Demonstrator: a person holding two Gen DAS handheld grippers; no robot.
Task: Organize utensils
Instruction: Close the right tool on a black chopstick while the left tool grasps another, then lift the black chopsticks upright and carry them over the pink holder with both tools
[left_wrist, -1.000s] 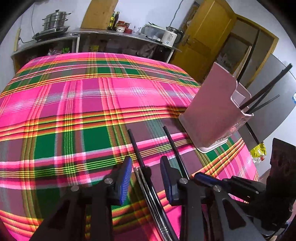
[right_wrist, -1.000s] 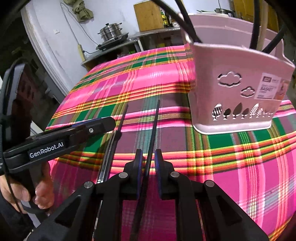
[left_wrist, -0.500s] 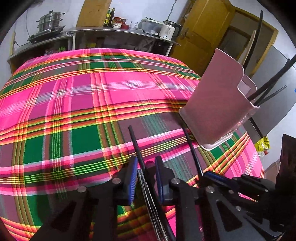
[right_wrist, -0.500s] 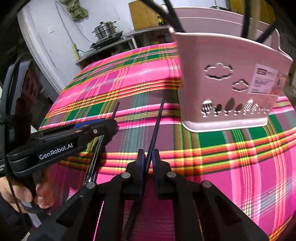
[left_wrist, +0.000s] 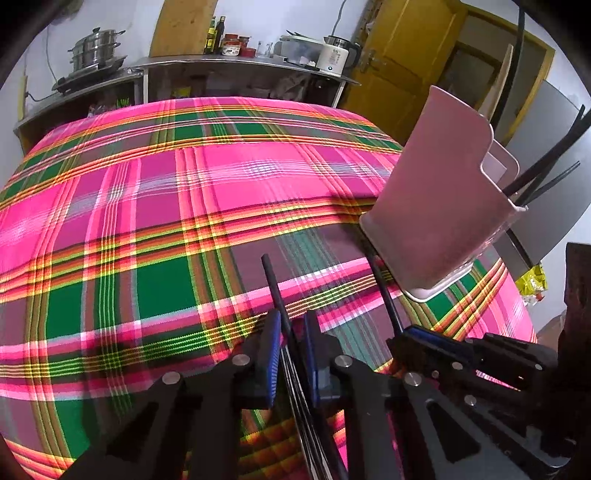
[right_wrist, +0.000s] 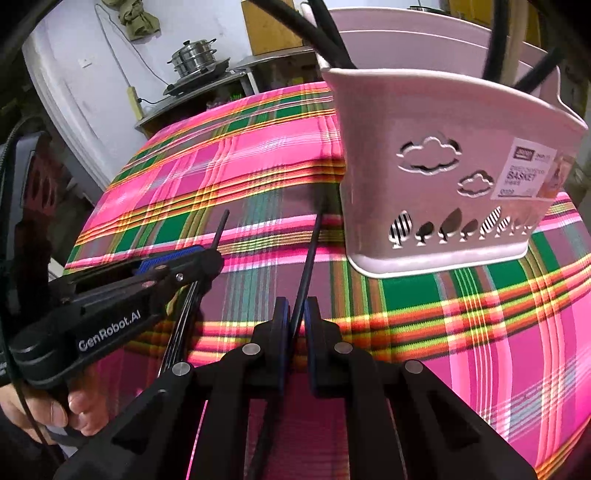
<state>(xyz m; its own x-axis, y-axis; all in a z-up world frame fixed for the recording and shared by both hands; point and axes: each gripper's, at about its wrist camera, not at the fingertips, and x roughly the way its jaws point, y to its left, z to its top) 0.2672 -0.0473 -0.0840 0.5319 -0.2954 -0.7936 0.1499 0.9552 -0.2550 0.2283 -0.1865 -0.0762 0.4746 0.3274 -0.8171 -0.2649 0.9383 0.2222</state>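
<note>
My left gripper (left_wrist: 291, 328) is shut on a black chopstick (left_wrist: 275, 286) that points forward over the plaid tablecloth. My right gripper (right_wrist: 294, 314) is shut on a second black chopstick (right_wrist: 308, 254), whose tip reaches the foot of the pink utensil basket (right_wrist: 443, 162). The basket stands upright on the cloth and holds several black chopsticks (right_wrist: 325, 33). In the left wrist view the basket (left_wrist: 439, 206) is at the right, with my right gripper (left_wrist: 436, 343) low beside it. My left gripper (right_wrist: 173, 266) shows at the left of the right wrist view.
The table wears a pink and green plaid cloth (left_wrist: 155, 206). Behind it a metal shelf (left_wrist: 207, 66) carries pots, bottles and a kettle. A yellow door (left_wrist: 402, 62) stands at the back right. The table edge runs close under both grippers.
My left gripper has closed from open onto its chopstick. My right gripper has carried its chopstick forward, so its tip now reaches the basket's foot.
</note>
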